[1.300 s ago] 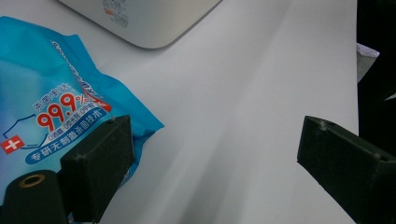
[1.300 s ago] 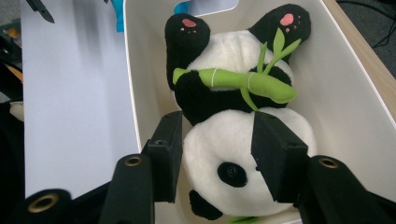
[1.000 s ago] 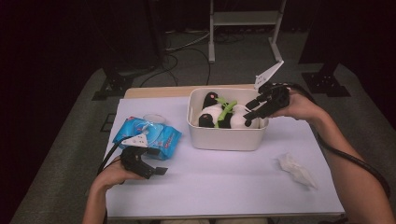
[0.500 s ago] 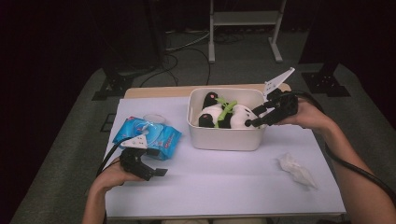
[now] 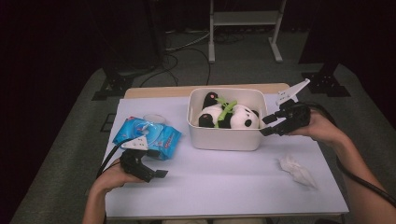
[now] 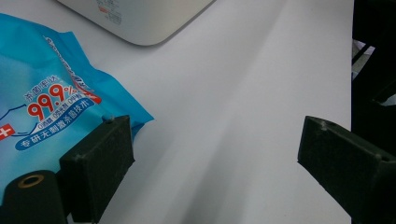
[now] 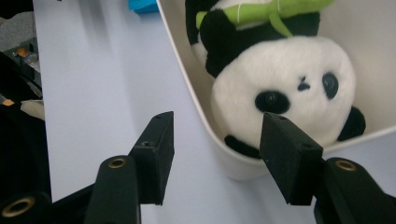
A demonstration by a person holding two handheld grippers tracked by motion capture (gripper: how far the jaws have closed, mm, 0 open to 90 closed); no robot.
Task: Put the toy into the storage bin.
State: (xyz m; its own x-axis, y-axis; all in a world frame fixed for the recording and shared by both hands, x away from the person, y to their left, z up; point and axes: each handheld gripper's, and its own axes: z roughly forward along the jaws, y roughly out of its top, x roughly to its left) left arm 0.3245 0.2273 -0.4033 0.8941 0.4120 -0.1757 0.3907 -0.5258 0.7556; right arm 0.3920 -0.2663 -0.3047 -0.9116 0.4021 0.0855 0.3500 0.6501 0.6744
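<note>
High view: right gripper (image 5: 268, 125) is held at the near right corner of the white bin (image 5: 224, 140), jaws parted, nothing clamped; they have just been opening. Panda plush (image 5: 238, 116) is seen lying inside the bin, bamboo across it. In the right gripper view the bin wall (image 7: 196, 107) sits between the jaws, so the rim could be pinched instead of the toy, and the bin dragged or tipped. Left gripper (image 5: 156, 171) is rested wide and empty beside the blue wipes pack (image 5: 149, 135). Crumpled tissue (image 5: 296, 169) lies apart.
</note>
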